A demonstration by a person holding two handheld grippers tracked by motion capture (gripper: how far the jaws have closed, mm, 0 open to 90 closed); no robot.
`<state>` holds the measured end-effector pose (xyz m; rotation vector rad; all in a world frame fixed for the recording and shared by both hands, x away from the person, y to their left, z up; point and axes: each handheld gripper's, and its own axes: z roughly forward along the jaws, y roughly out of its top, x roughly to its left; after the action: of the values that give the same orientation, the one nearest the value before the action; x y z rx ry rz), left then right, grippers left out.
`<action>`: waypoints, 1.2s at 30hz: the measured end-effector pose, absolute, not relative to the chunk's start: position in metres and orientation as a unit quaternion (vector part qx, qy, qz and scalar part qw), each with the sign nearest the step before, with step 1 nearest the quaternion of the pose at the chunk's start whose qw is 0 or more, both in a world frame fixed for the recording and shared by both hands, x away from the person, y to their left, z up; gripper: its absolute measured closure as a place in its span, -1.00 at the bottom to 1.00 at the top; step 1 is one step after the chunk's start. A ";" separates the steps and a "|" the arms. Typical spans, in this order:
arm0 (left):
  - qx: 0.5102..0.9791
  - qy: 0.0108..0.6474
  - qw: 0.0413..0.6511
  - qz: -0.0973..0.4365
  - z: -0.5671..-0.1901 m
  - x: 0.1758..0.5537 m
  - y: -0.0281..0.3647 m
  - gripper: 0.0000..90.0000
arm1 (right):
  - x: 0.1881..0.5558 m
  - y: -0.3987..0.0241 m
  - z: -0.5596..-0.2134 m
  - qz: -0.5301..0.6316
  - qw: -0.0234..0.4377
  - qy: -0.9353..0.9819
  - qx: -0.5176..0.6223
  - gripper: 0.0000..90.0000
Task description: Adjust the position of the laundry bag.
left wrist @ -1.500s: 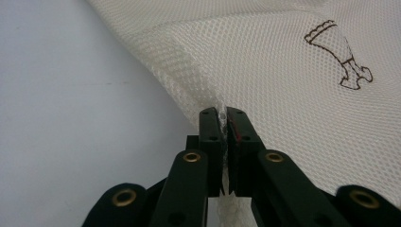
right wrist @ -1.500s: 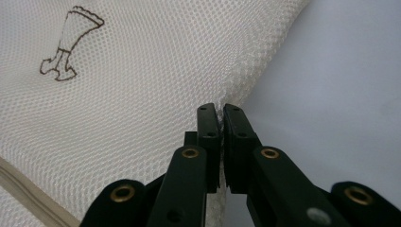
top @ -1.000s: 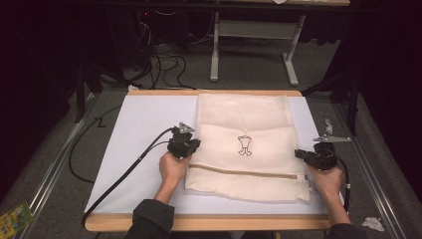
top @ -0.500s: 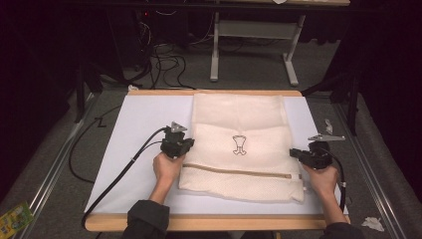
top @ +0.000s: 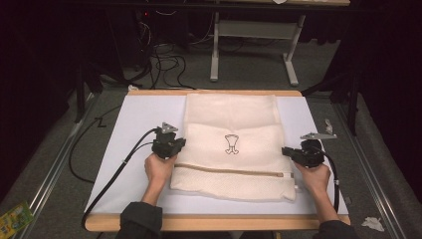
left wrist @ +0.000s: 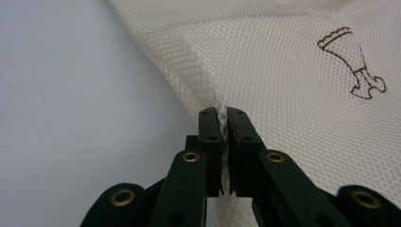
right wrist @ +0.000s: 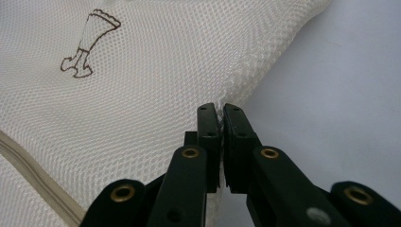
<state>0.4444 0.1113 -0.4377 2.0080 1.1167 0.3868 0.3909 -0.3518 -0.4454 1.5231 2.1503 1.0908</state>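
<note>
A cream mesh laundry bag (top: 231, 124) with a small brown emblem (top: 231, 144) and a tan zipper band (top: 229, 170) lies on the white mat (top: 139, 119). My left gripper (top: 180, 143) pinches the bag's left edge; in the left gripper view its jaws (left wrist: 223, 118) are shut on the mesh (left wrist: 283, 80). At the bag's right edge my right gripper (top: 284, 151) grips too, its jaws (right wrist: 220, 116) closed on the mesh (right wrist: 161, 75). The bag's middle rises in a slight fold between the two grips.
The mat covers a wooden table whose front edge (top: 219, 223) runs along the bottom. Black cables (top: 112, 174) trail from the left gripper off the table's left side. A white table frame (top: 254, 45) and cables stand on the floor beyond.
Both hands have slid with the bag toward the left of the high view, pulling its held edges along the mat.
</note>
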 end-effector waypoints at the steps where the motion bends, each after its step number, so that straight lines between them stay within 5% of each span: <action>1: 0.792 0.441 0.394 0.154 -0.437 0.444 0.113 0.90 | 0.391 -0.349 -0.445 0.380 0.144 0.746 0.528 0.95; 36: 0.788 0.481 0.347 0.163 -0.459 0.439 0.150 0.79 | 0.402 -0.304 -0.455 0.361 0.138 0.780 0.493 0.90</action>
<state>0.4386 0.1500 -0.4586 2.0454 1.2489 0.4226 0.4025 -0.3035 -0.4553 1.4250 2.2550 1.0433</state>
